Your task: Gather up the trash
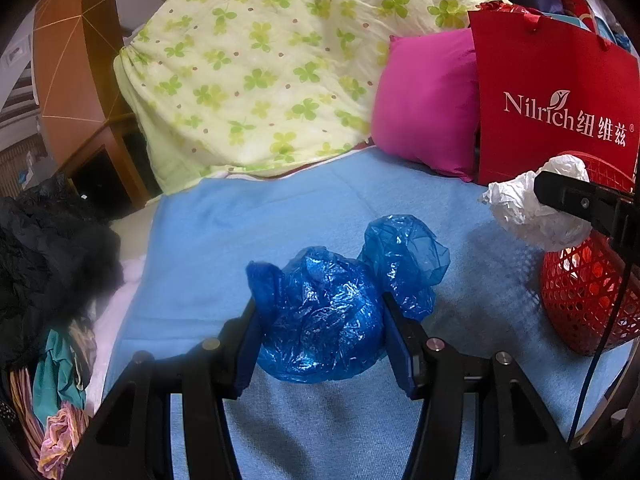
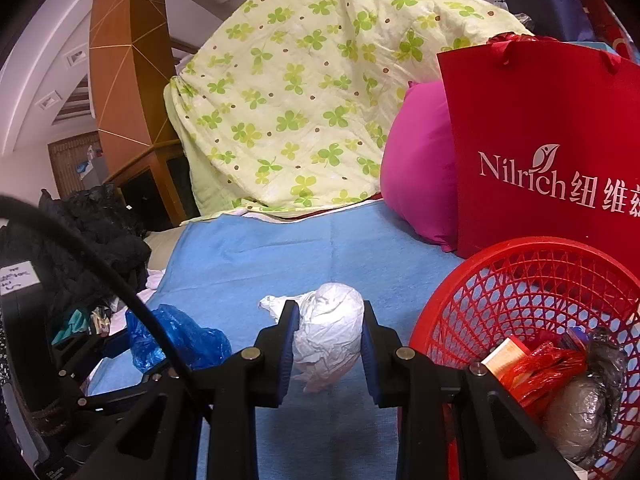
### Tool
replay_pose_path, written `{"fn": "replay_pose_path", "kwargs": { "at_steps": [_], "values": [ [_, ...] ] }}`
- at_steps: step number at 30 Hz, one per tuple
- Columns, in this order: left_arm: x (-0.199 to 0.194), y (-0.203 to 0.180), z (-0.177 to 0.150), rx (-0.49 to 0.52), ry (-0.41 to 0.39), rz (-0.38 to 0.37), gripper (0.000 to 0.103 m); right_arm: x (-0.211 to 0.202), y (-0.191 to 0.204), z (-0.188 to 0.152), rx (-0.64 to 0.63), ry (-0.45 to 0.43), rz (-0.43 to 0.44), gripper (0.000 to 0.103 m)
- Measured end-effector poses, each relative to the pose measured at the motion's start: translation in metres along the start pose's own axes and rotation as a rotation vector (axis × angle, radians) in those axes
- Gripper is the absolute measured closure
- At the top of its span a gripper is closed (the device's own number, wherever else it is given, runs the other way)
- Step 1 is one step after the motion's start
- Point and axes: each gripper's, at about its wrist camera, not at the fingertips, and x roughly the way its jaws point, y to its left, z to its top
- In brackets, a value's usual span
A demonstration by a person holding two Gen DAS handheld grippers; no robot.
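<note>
A crumpled blue plastic bag (image 1: pixel 328 320) lies on the blue blanket (image 1: pixel 240 240), and my left gripper (image 1: pixel 320 304) is shut on it, a pad pressing each side. In the right wrist view the same blue bag (image 2: pixel 180 340) shows at lower left. My right gripper (image 2: pixel 328 308) is shut on a white crumpled wad (image 2: pixel 328 336), held a little above the blanket just left of the red mesh basket (image 2: pixel 520 300). In the left wrist view the white wad (image 1: pixel 520 208) hangs by the basket (image 1: pixel 588 300). The basket holds several pieces of trash.
A green clover-print quilt (image 1: pixel 260 72) is piled at the back, with a pink pillow (image 1: pixel 428 112) and a red paper bag (image 1: pixel 560 92) beside it. Dark clothes (image 1: pixel 48 248) heap off the blanket's left edge. A wooden headboard (image 1: pixel 76 60) stands far left.
</note>
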Motion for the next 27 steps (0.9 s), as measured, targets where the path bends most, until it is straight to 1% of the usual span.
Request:
{"fn": "replay_pose_path", "kwargs": {
  "at_steps": [14, 23, 27],
  "values": [
    [0.0, -0.005, 0.002, 0.003, -0.006, 0.005, 0.045, -0.004, 0.0, -0.002, -0.004, -0.009, 0.0, 0.071],
    [-0.024, -0.012, 0.005, -0.001, -0.011, 0.018, 0.045, -0.016, -0.008, 0.003, 0.02, -0.037, 0.008, 0.071],
    [-0.036, -0.016, 0.01, -0.001, -0.013, 0.018, 0.045, -0.031, -0.012, 0.008, 0.029, -0.071, 0.022, 0.071]
  ]
}}
